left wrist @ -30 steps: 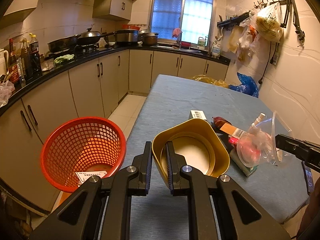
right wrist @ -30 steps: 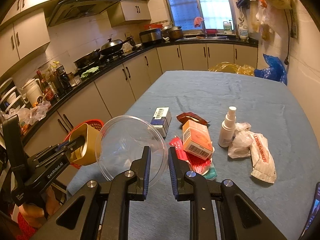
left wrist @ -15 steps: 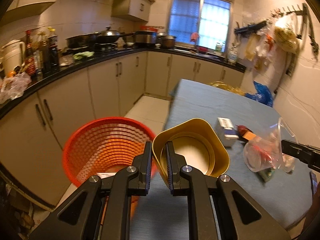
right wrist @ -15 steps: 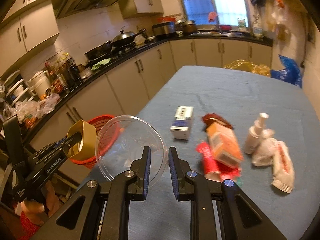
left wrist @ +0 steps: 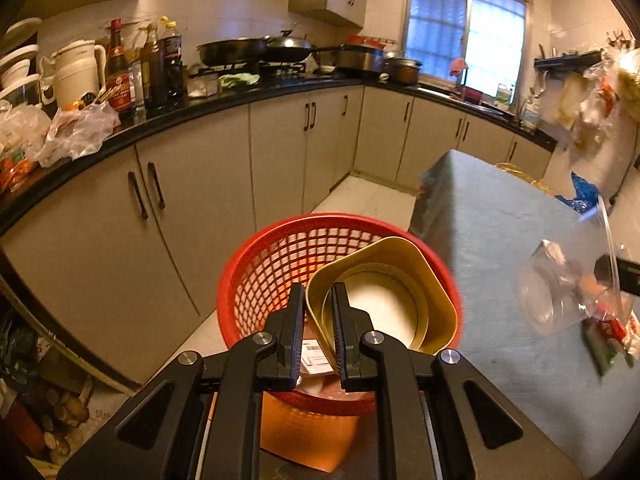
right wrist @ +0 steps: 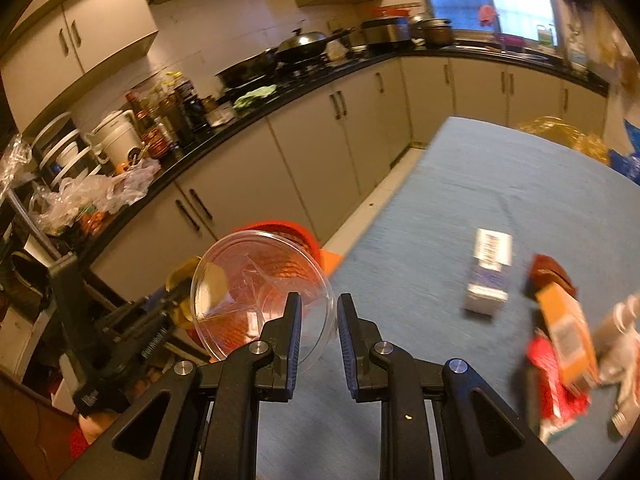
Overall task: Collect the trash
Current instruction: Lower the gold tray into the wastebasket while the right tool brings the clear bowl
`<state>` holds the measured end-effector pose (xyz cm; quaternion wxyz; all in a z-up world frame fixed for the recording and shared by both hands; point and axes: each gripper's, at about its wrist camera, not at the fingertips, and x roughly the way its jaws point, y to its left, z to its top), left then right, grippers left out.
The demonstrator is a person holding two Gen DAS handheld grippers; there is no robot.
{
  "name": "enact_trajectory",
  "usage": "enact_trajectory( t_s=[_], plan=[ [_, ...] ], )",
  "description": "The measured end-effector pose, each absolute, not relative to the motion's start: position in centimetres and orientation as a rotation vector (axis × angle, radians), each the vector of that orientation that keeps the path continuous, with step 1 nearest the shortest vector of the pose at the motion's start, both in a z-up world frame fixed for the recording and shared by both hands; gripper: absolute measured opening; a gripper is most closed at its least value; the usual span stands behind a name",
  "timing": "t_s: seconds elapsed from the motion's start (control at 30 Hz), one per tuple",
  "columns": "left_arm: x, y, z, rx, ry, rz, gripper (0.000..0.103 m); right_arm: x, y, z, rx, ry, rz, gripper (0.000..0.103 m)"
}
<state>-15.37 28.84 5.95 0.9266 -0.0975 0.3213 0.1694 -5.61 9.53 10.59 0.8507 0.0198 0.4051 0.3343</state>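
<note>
A red lattice basket, a gold bowl with pale inside — a grey-blue tablecloth.

A kitchen lies under warm, yellowish light. Beige base cabinets with dark handles run along two walls under a black countertop, which carries bottles, a white kettle, pans and crumpled plastic bags. Wall cupboards hang above white tiled walls. A bright barred window stands at the far end. The floor is pale tile. A grey-blue cloth covers the table.
</note>
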Motion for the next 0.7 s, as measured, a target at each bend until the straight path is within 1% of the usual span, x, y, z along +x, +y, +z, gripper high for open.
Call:
enact_trajectory(
  t_s=[0.33, 0.7],
  plan=[
    [-14.3, 30.6, 4.3, -0.207, 0.69, 0.374, 0.013, -2.9, 15.6, 9.3, 0.006, 0.881, 0.728, 0.021],
    [-13.6, 31.9, 3.7, -0.221, 0.703, 0.384, 0.013, -1.0, 18.4, 7.6, -0.011, 0.916, 0.72, 0.021]
  ],
)
